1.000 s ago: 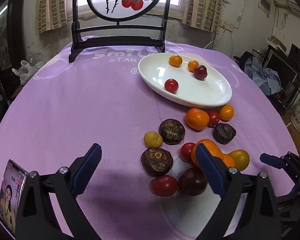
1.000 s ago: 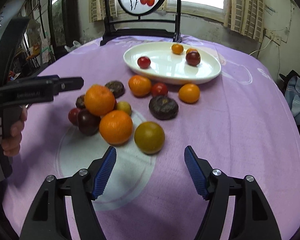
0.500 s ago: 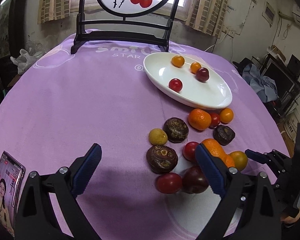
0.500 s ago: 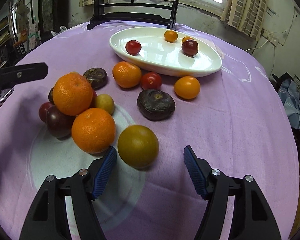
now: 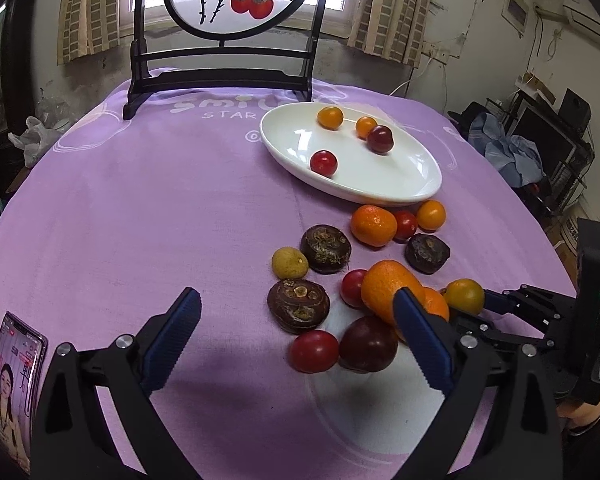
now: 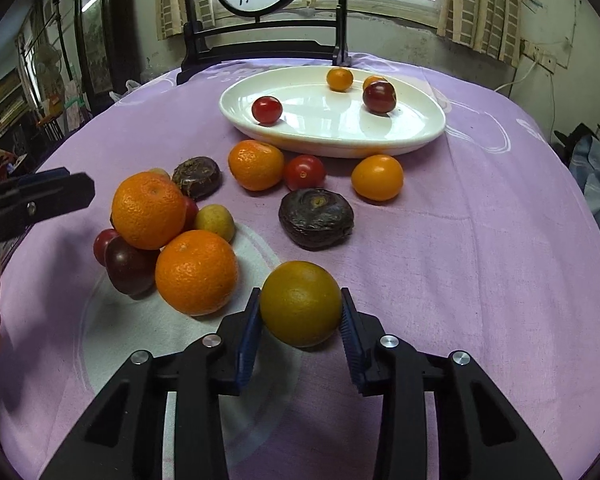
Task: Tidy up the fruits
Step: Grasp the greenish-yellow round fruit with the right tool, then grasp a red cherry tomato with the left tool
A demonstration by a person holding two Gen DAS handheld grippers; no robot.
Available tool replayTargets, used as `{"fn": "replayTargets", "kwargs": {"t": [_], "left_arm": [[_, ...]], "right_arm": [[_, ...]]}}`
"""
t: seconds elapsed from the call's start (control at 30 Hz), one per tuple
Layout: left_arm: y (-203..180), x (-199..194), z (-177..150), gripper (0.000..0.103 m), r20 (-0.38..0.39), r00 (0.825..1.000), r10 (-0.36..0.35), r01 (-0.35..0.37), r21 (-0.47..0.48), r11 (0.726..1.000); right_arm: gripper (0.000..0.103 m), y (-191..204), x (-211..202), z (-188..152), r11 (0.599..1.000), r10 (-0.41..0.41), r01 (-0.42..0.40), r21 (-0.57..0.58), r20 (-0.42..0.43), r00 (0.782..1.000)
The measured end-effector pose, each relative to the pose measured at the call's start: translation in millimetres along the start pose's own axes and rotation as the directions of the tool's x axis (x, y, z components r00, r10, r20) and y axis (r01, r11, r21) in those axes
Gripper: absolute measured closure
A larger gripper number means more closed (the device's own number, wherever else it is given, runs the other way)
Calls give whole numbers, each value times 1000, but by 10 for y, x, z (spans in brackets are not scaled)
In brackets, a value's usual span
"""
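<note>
Closing on the greenish-yellow fruit [image 6: 301, 303], the right gripper [image 6: 300, 324] has its jaws pressed to both sides, on the purple-clothed bench [image 6: 480, 248] well in front of the white dish [image 6: 420, 136]; the left gripper [image 5: 296, 340] hangs wide open, empty, before the dish

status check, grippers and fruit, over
Right gripper jaws closing on the yellow-green fruit. Left gripper open, empty. Dish holds four fruits. Path to dish crosses loose fruit.
</note>
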State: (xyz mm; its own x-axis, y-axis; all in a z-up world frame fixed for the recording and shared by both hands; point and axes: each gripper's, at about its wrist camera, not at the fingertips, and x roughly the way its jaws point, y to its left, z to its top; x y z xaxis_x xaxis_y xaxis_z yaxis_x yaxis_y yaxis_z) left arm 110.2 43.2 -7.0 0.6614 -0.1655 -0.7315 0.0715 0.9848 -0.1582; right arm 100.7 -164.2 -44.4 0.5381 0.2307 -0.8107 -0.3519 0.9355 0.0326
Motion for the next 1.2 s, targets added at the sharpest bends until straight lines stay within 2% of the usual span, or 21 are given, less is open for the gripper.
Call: {"fn": "replayTargets", "kwargs": {"t": [0.1, 0.33, 0.57, 0.6, 0.63, 0.67, 0.8, 0.83, 0.87, 0.97, 1.03, 1.2], "left_arm": [[7, -32, -75, 8, -12, 1000, -12, 12, 23, 1000], [32, 10, -311, 8, -79, 995, 55, -49, 78, 996], [-40, 133, -364, 8, -112, 989, 94, -79, 128, 989], [-49, 151, -368, 10, -114, 988, 100, -84, 136, 987], [-56, 170, -369, 19, -116, 988, 104, -87, 143, 986], [-59, 195, -369, 22, -124, 987, 104, -86, 147, 985], [-50, 224, -351, 25, -126, 986, 106, -88, 143, 986], [-50, 233, -344, 27, -125, 986, 108, -90, 142, 986], [-58, 240, -336, 33, -125, 986, 108, -90, 142, 986], [-99, 269, -303, 37, -124, 985, 120, -100, 154, 983], [-119, 269, -299, 45, -134, 985, 108, -86, 160, 983], [-120, 218, -387, 44, -158, 983, 97, -69, 173, 983]], "right_arm": [[65, -22, -17, -10, 1000, -3, 3, 3, 4, 1000], [65, -41, -41, -32, 1000, 6, -6, 1, 4, 1000], [65, -85, -106, -28, 1000, 11, -11, 14, 20, 1000], [65, -84, -114, -30, 1000, 13, -13, 13, 23, 1000], [65, -82, -122, -30, 1000, 15, -15, 13, 25, 1000], [65, -80, -132, -31, 1000, 17, -17, 12, 28, 999], [65, -64, -175, -38, 1000, 24, -24, 3, 39, 999], [65, -58, -183, -37, 1000, 26, -26, 2, 41, 999], [65, -52, -190, -37, 1000, 27, -27, -1, 42, 999], [65, -46, -207, -40, 1000, 29, -29, -3, 46, 998], [65, -53, -220, -35, 1000, 29, -29, 0, 50, 998], [65, -72, -256, -32, 1000, 31, -31, 5, 60, 998]]}}
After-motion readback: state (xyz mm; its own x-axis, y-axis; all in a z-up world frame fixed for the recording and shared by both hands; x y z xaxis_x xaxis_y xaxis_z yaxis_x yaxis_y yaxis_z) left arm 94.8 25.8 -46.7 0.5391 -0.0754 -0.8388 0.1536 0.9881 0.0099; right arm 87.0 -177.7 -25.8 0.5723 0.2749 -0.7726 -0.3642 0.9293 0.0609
